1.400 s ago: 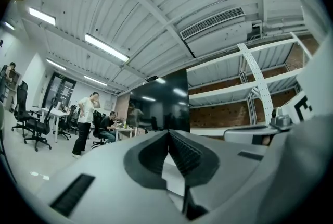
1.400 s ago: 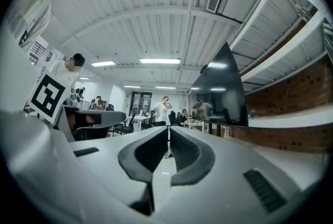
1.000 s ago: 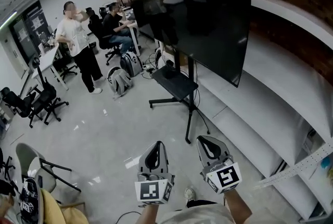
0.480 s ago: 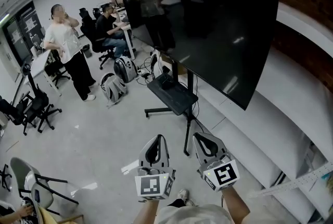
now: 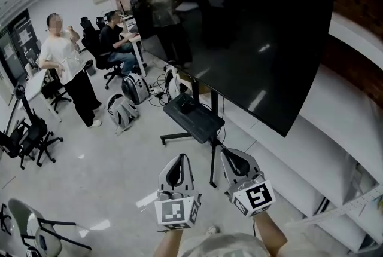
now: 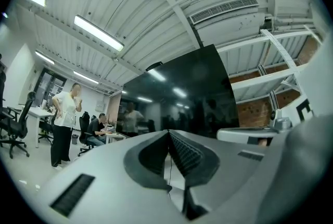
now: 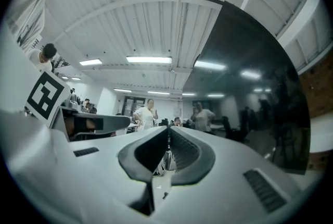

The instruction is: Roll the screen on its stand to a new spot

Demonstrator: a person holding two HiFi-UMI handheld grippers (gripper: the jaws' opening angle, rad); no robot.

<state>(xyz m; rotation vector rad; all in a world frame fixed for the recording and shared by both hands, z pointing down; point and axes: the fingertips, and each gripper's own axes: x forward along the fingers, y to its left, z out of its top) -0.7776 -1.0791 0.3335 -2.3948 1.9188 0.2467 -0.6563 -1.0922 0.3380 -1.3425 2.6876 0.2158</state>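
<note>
Screen (image 5: 239, 28): we are facing it, big and dark on its stand (image 5: 192, 119), filling the far right.
Left gripper (image 5: 178, 160): we are holding it clenched on nothing, near the stand's base.
Right gripper (image 5: 232, 157): we are holding it clenched, empty, just right of the stand's near leg.

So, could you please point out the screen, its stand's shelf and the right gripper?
screen (image 5: 251, 34): head view, middle of the dark panel.
shelf (image 5: 192, 119): head view, its flat black top.
right gripper (image 5: 226, 154): head view, between its closed fingertips.
</note>
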